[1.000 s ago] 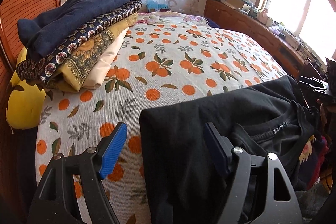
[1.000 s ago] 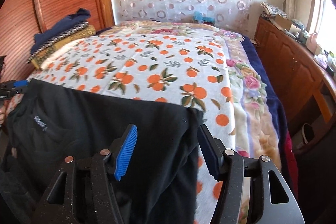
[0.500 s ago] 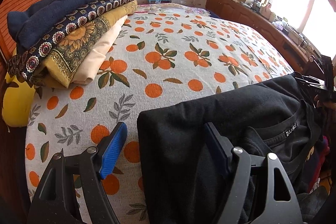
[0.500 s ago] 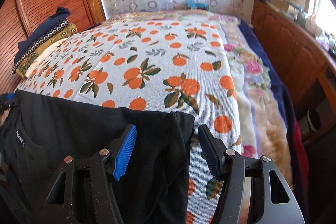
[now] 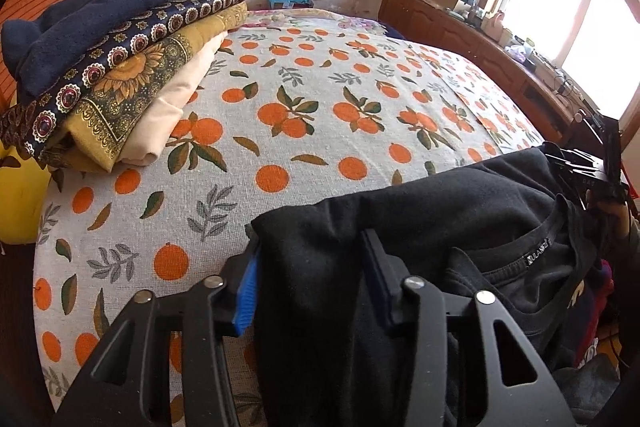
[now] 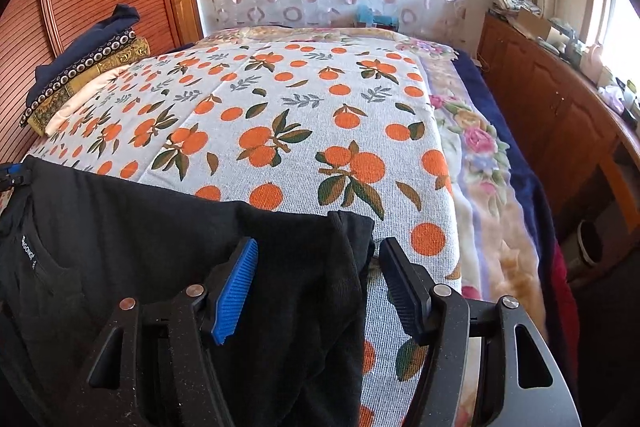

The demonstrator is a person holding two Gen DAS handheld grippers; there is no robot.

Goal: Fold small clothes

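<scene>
A black T-shirt (image 5: 420,223) lies across the near edge of the bed, its collar and label toward me. My left gripper (image 5: 312,287) has narrowed its jaws around the shirt's left shoulder corner, the blue pad against the cloth. My right gripper (image 6: 316,287) stands half open around the shirt's right shoulder corner (image 6: 320,267), with a gap between the cloth and its right finger. Each gripper shows at the edge of the other's view.
A stack of folded clothes (image 5: 116,67) sits at the left by the wooden headboard, also in the right wrist view (image 6: 80,67). The orange-print bedspread (image 5: 320,107) stretches ahead. A wooden cabinet (image 6: 560,99) with clutter runs along the right under the window.
Both grippers moved forward over the bed with the shirt's shoulders between their jaws. The left gripper's jaws have narrowed onto the cloth; the right gripper's have narrowed a little.
</scene>
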